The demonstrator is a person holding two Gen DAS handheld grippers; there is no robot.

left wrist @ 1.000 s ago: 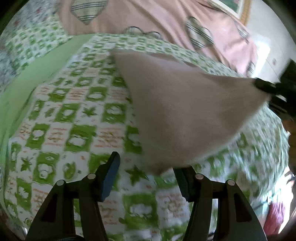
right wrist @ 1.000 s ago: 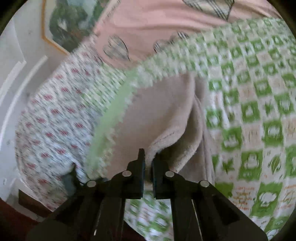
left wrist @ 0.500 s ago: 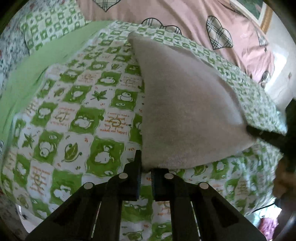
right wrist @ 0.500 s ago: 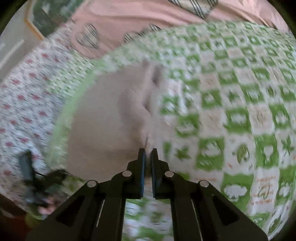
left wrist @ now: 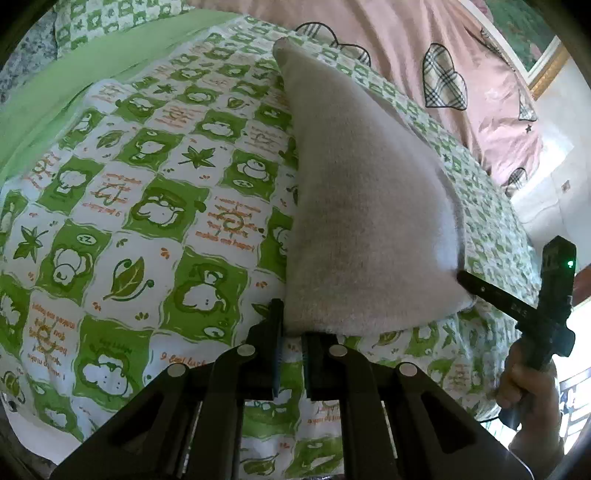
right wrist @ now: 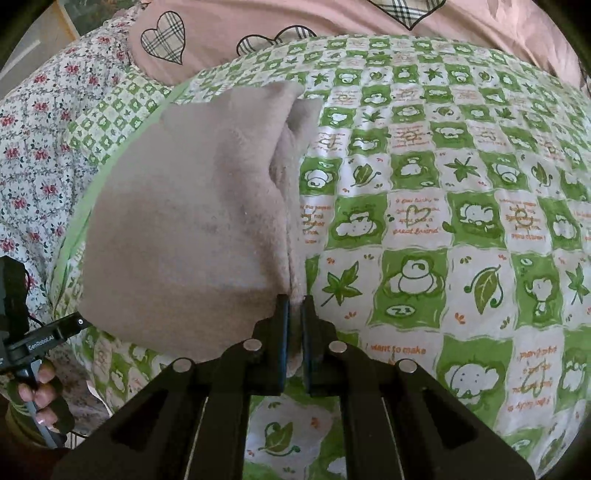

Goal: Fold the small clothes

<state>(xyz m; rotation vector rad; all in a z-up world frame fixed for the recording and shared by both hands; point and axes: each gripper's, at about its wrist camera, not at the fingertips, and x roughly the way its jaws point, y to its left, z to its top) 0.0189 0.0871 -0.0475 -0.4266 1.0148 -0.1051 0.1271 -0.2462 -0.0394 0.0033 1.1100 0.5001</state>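
Beige fleece cloth (left wrist: 369, 221) | left gripper (left wrist: 291, 332) clamps near corner | right gripper (right wrist: 294, 314) clamps other corner

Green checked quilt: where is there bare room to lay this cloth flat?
Free: the green checked quilt between the beige cloth and the pink heart cover. Crowded: the near edge, where left gripper and right gripper clamp the cloth's corners.
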